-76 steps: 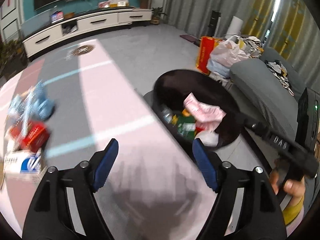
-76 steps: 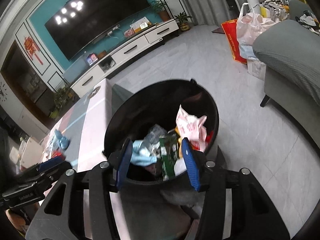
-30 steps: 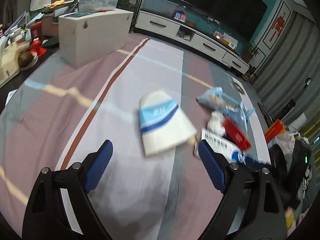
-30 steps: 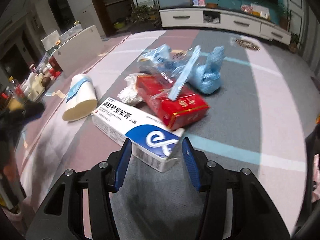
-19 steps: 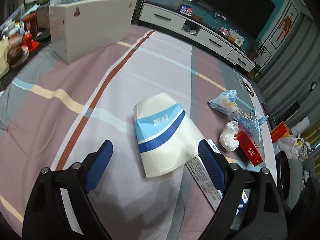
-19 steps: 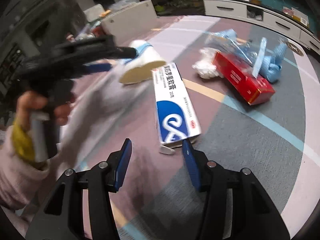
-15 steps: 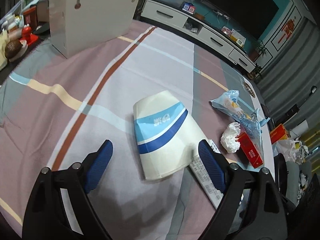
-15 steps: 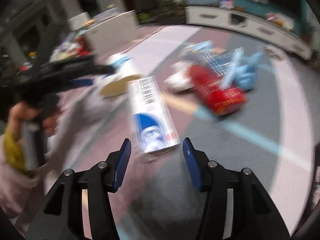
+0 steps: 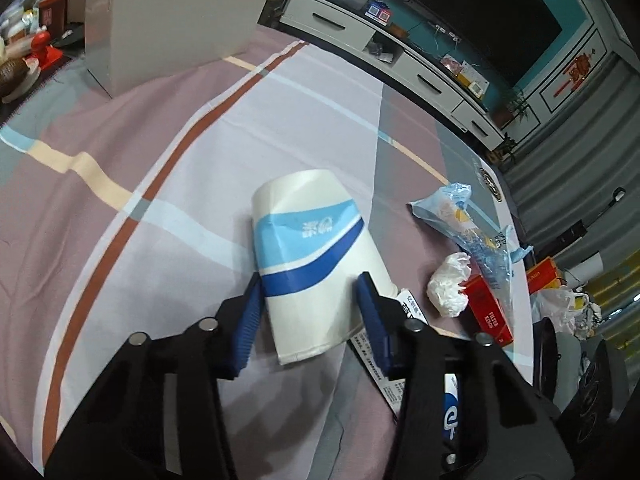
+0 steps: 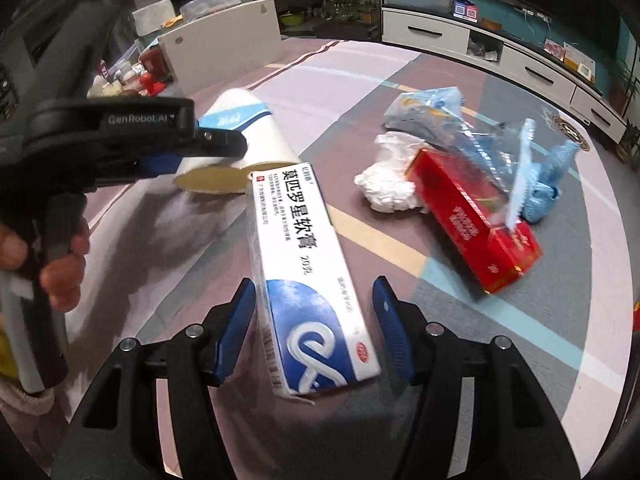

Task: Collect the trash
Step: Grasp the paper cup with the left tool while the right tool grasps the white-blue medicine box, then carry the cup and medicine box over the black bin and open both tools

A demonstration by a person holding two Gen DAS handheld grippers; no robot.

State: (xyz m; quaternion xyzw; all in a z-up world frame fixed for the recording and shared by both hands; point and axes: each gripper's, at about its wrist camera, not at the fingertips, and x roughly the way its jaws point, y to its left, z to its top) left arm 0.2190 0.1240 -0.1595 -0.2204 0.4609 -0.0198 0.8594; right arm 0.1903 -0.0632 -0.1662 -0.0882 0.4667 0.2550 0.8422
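A white paper cup (image 9: 308, 240) with blue bands lies on its side on the striped tablecloth (image 9: 160, 168). My left gripper (image 9: 310, 308) has it between its fingers, the jaws closing, and both blue pads touch the cup's sides. The right wrist view shows the same cup (image 10: 256, 136) behind the left gripper's black finger (image 10: 220, 146). My right gripper (image 10: 314, 312) is open and straddles a white-and-blue carton (image 10: 304, 264), with a gap on each side. A red box (image 10: 468, 224), a crumpled tissue (image 10: 388, 188) and blue plastic wrappers (image 10: 436, 116) lie further right.
A person's hand (image 10: 60, 276) grips the left tool's handle. An upright white board (image 9: 168, 28) stands at the table's far side with clutter (image 9: 24, 60) beside it. A black bin (image 9: 548, 344) sits past the right table edge. A TV cabinet (image 9: 400, 64) lines the wall.
My left gripper came down over the cup and its jaws narrowed from wide apart onto the cup's sides. My right gripper swung across the table and now has the carton between its fingers.
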